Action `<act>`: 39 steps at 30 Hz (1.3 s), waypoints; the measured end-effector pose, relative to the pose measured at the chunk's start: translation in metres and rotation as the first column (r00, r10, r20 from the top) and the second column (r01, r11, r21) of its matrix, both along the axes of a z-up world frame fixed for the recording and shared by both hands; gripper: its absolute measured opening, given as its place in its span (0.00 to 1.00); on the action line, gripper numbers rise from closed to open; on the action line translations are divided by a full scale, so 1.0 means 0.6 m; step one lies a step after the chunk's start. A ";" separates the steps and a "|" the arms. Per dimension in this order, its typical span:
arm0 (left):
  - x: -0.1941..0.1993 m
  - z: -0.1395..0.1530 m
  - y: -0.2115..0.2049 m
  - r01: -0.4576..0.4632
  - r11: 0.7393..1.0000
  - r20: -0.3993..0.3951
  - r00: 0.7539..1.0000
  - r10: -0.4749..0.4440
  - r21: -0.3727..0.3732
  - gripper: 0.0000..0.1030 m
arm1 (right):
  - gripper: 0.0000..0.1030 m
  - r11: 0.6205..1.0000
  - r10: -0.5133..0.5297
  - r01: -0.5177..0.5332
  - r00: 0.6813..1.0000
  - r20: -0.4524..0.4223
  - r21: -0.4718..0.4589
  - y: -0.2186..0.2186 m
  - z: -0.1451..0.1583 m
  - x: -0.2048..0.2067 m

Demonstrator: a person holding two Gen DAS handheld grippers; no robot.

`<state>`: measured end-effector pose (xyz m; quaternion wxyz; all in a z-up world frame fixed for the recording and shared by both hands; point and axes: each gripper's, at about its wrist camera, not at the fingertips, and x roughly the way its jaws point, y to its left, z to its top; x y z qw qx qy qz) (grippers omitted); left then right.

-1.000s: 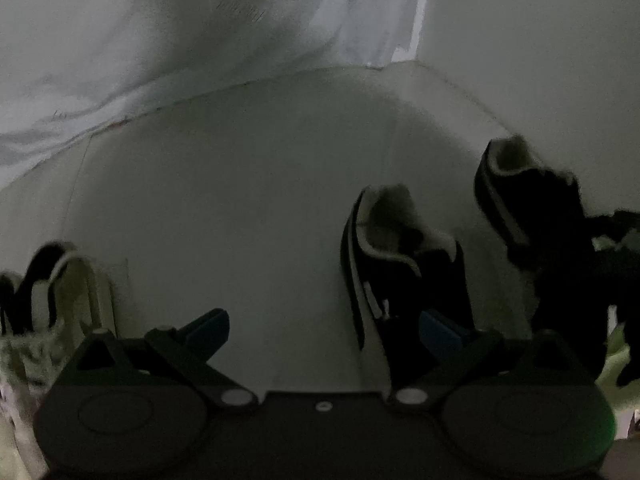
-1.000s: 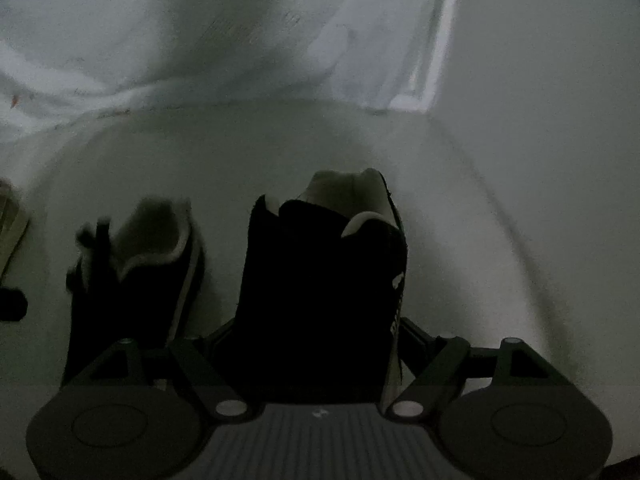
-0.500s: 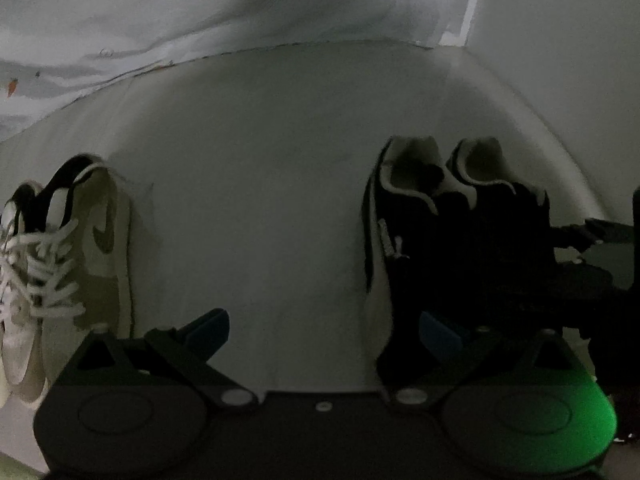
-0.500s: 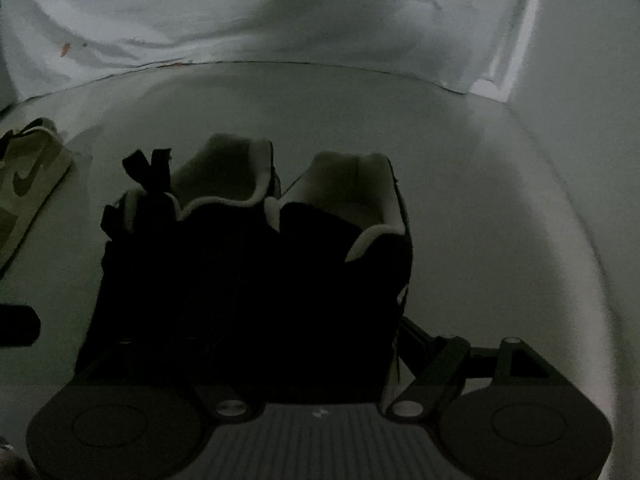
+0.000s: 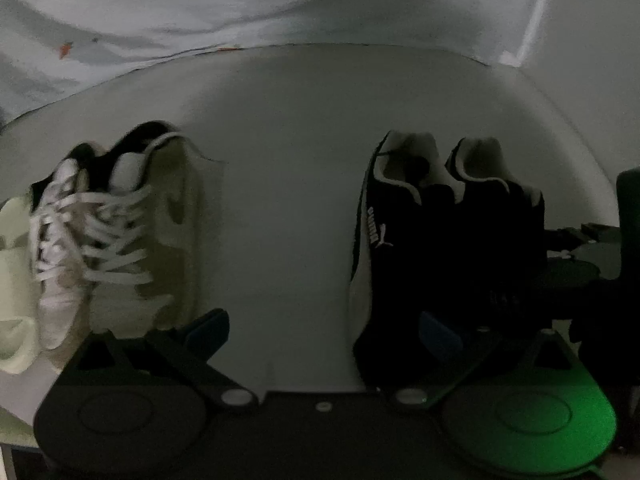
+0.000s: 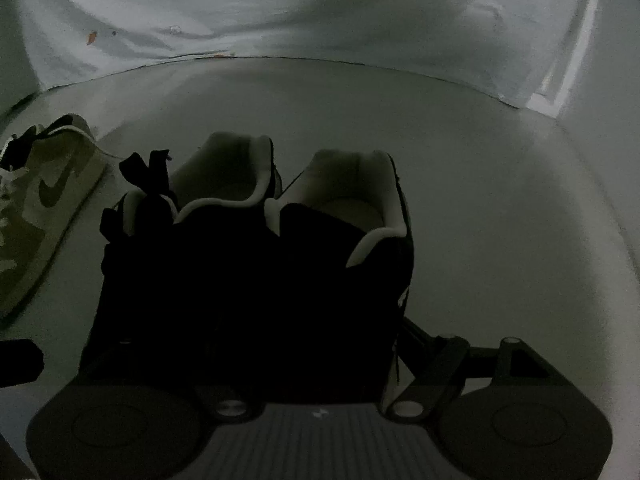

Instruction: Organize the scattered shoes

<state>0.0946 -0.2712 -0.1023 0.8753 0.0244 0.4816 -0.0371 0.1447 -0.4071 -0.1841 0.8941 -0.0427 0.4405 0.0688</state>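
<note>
Two black sneakers with white lining stand side by side, heels toward the back wall, on a dim white shelf floor [image 5: 288, 184]. The left black shoe [image 5: 384, 248] [image 6: 192, 264] stands free. The right black shoe [image 5: 500, 240] [image 6: 340, 272] sits between the fingers of my right gripper [image 6: 320, 320], which looks shut on its toe end; the fingertips are lost in the dark. My left gripper [image 5: 324, 332] is open and holds nothing. Its right blue pad [image 5: 440, 336] overlaps the left black shoe's toe.
A white and olive laced sneaker pair [image 5: 120, 232] [image 6: 52, 200] stands at the left, with a pale green slide [image 5: 12, 280] beyond it. A wrinkled white back wall [image 6: 320, 20] and a right side wall [image 6: 600, 160] close the space. Bare floor lies between the two pairs.
The right gripper brought its black shoe leftward until it stood against the other black one. The left gripper drew back and swung left, so more of the white and olive pair shows.
</note>
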 end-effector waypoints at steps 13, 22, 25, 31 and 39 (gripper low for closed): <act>0.018 0.015 0.102 -0.062 0.998 0.007 0.998 0.062 -0.012 1.00 | 0.78 0.996 0.084 -0.084 0.996 -0.014 0.022 0.136 0.004 0.061; 0.055 0.033 0.153 -0.018 0.999 0.043 0.999 0.019 -0.040 1.00 | 0.78 0.997 0.081 -0.081 0.996 -0.023 -0.001 0.191 0.009 0.054; 0.074 0.038 0.175 -0.007 0.998 0.073 0.997 0.012 -0.065 1.00 | 0.81 0.998 0.058 -0.058 0.998 -0.037 -0.002 0.189 0.009 0.055; 0.118 0.059 0.216 0.033 0.990 0.171 0.985 -0.009 -0.137 0.99 | 0.83 0.997 0.049 -0.049 0.999 -0.006 -0.067 0.201 0.035 0.045; 0.173 0.056 0.238 0.112 0.970 0.222 0.973 -0.063 -0.215 0.99 | 0.96 0.986 0.078 -0.043 0.973 0.217 -0.161 0.223 0.105 0.018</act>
